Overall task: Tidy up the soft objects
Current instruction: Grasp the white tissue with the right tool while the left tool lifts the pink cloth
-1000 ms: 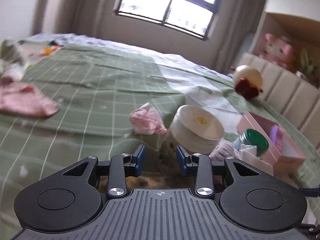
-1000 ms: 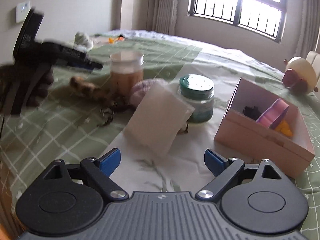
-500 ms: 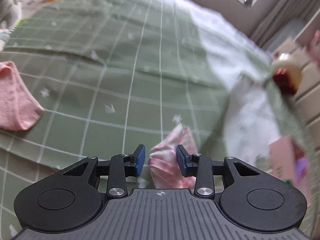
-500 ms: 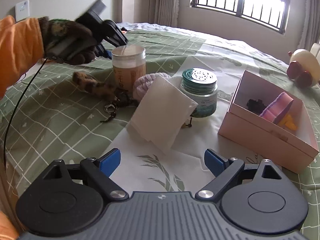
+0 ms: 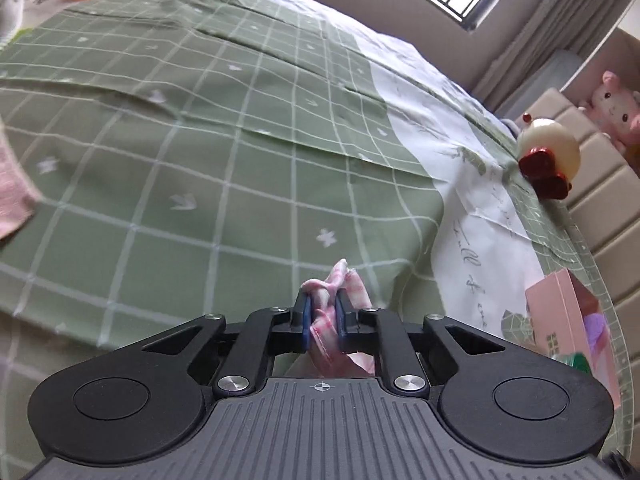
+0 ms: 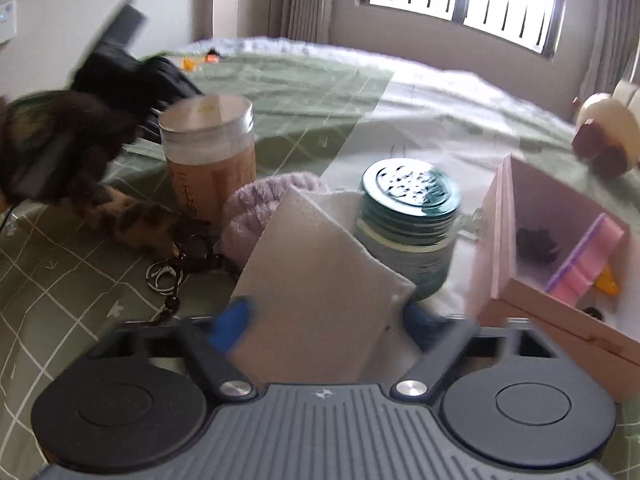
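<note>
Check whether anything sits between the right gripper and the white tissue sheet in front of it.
Nothing visible does. The right gripper is open, and the white tissue sheet already lies between its fingers, leaning against the green-lidded jar behind it. The pink box stands off to the right, clear of the fingers.

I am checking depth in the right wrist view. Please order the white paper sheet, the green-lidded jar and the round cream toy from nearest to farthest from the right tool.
1. White paper sheet: between the tool's fingers.
2. Green-lidded jar: just behind the sheet.
3. Round cream toy: far right.
</note>
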Demonstrator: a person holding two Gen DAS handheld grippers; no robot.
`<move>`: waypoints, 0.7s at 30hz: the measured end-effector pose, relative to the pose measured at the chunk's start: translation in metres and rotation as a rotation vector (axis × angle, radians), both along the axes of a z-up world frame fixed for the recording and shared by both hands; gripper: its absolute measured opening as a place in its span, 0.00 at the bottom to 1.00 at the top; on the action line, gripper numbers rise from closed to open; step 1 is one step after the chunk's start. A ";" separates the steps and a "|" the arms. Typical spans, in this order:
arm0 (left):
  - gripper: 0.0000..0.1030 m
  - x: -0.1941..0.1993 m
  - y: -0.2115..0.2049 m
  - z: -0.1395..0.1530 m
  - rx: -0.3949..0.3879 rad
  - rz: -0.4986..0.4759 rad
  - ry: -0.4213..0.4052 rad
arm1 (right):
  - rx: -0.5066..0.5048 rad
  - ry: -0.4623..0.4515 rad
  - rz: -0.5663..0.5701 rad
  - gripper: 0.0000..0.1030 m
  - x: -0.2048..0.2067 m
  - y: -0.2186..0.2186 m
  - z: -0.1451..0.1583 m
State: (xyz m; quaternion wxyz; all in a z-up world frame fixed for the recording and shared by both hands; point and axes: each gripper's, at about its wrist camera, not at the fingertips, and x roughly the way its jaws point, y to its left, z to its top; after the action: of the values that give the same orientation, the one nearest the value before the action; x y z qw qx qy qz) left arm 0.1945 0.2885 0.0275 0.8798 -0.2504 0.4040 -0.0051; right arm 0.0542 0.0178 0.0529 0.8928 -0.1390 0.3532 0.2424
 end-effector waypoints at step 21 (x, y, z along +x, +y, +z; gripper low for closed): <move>0.12 -0.060 -0.116 0.225 0.015 -0.217 -0.395 | 0.225 -0.278 -0.069 0.03 -0.001 -0.119 0.263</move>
State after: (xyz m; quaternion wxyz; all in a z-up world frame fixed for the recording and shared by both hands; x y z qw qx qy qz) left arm 0.1343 0.1721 0.2521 0.9380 -0.1932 0.2483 -0.1456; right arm 0.0537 -0.1016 0.3155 0.9507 -0.0583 0.2015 0.2282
